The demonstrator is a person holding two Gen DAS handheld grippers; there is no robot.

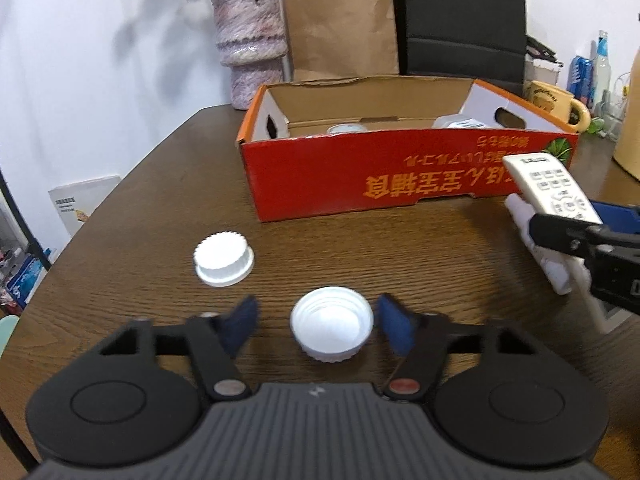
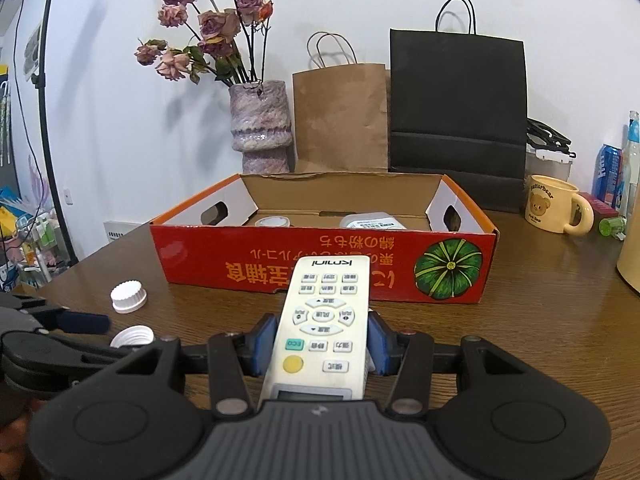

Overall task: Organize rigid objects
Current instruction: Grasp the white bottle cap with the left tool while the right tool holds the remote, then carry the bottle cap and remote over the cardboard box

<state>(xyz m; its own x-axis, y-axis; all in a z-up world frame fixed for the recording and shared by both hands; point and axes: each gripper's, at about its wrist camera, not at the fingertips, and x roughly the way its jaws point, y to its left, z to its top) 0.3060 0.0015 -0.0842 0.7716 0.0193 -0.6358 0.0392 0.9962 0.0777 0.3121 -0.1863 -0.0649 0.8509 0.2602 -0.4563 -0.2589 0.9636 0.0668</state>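
An upturned white bottle cap (image 1: 332, 328) lies on the brown table between the blue pads of my left gripper (image 1: 318, 304). The jaws stand open; the left pad is clear of the cap and the right pad sits close beside its rim. A second white cap (image 1: 224, 260) rests top-up, farther out on the left. My right gripper (image 2: 322, 320) is shut on a white remote control (image 2: 324, 320), held above the table just before the red cardboard box (image 2: 320, 268). The box holds a round white container (image 2: 272, 222) and a white pack (image 2: 372, 222).
Behind the box stand a pink vase (image 2: 260, 128) of dried roses, a brown paper bag (image 2: 340, 116) and a black bag (image 2: 458, 116). A yellow mug (image 2: 554, 208) and bottles (image 2: 612, 168) crowd the back right. The table's edge curves along the left.
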